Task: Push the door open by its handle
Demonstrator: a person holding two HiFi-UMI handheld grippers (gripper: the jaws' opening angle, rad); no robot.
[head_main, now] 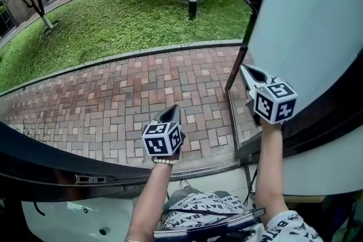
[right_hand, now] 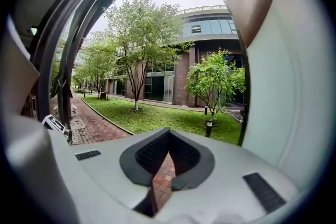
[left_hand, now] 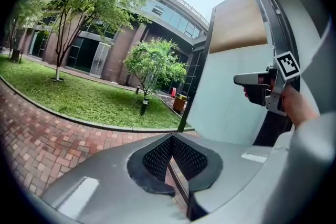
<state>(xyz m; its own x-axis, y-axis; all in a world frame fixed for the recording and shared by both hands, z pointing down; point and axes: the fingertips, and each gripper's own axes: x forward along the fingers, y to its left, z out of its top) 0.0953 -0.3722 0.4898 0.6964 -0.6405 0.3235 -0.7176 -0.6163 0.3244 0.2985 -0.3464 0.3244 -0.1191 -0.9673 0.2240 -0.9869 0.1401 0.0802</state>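
Person's forearms [head_main: 148, 201]: one behind each tong.
Left grey two-jaw tongs [head_main: 172, 110]: clenched, empty.
Right grey two-jaw tongs [head_main: 247, 69]: clenched, empty; white dark-framed door [head_main: 317, 20] just beside.

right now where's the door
In the head view the door stands open at the right, its frosted panel reaching out over the brick paving, with the right gripper close beside its dark edge.

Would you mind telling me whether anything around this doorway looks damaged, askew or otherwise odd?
Nothing stands out: the door stands swung open, the brick path looks tidy, and the left tongs and right tongs are shut and empty.
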